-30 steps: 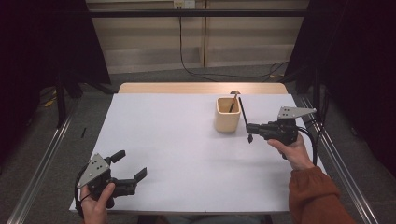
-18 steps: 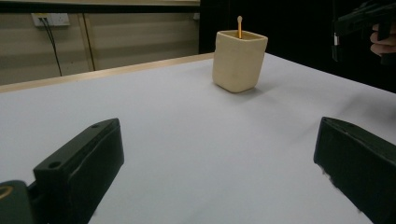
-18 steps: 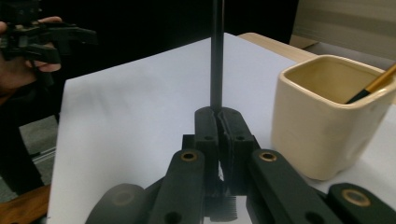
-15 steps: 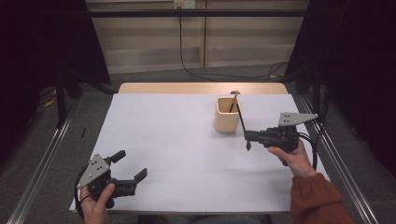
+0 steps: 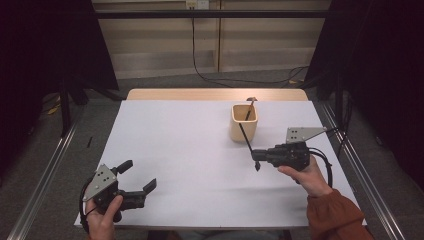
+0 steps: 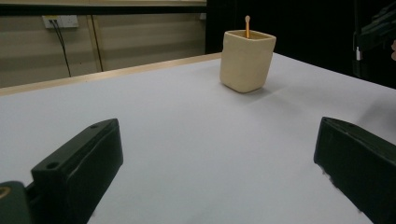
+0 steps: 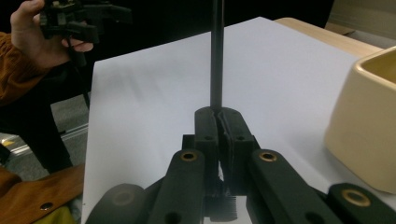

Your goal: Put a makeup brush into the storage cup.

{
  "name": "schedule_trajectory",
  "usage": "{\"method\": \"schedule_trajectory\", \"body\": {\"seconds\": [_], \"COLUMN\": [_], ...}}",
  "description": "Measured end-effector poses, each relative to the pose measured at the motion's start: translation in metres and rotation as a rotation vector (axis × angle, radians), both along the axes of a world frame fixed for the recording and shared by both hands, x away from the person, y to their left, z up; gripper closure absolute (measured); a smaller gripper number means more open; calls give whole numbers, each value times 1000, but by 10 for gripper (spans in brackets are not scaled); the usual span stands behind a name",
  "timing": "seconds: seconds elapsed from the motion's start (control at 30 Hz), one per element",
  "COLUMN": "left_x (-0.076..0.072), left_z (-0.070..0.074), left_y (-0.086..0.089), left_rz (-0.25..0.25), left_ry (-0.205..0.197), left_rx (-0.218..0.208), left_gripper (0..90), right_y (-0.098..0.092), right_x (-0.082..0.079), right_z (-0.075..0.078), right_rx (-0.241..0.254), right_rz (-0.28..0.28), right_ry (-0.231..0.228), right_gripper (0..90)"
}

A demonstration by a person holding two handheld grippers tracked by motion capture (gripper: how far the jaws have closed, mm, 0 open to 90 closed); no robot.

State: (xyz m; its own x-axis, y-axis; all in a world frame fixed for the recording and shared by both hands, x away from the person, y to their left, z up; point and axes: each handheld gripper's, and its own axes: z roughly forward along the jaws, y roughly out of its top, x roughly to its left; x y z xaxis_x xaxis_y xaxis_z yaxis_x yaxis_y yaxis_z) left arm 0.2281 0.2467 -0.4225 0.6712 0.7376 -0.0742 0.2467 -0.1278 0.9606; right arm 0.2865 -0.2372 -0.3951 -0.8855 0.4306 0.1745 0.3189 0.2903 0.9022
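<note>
A cream square cup [image 5: 244, 128] stands on the white table [image 5: 190, 150], right of centre; a thin stick [image 5: 249, 106] leans in it, its orange tip [image 6: 247, 21] poking above the rim. My right gripper [image 5: 256, 155] hovers in front of the cup, shut on a thin black stick [image 5: 246, 139] that slants up across the cup's front. In the right gripper view the pads [image 7: 208, 122] clamp that black stick [image 7: 216, 56], and the cup [image 7: 369, 126] is close on the right. My left gripper [image 5: 137, 176] rests open at the near left corner, nothing between its jaws.
The table's bare wooden strip [image 5: 215, 94] runs along the far edge. Metal rails [image 5: 45, 175] flank the table on the floor. Dark curtains hang on both sides. A person's orange sleeve [image 5: 335, 215] enters at the lower right.
My right gripper has drifted toward the near edge and slightly left with the black stick, away from the cup. The left gripper has stayed put.
</note>
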Motion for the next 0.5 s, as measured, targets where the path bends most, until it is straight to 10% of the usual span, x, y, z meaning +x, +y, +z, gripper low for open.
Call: {"method": "schedule_trajectory", "body": {"seconds": [0.5], "left_x": [0], "left_z": [0], "left_y": [1], "left_rz": [0], "left_ry": [5], "left_rx": [-3], "left_gripper": [12], "right_y": [27], "right_x": [-4], "right_z": [-1], "right_rx": [-42], "right_rz": [93], "right_ry": [29], "right_gripper": [862]}}
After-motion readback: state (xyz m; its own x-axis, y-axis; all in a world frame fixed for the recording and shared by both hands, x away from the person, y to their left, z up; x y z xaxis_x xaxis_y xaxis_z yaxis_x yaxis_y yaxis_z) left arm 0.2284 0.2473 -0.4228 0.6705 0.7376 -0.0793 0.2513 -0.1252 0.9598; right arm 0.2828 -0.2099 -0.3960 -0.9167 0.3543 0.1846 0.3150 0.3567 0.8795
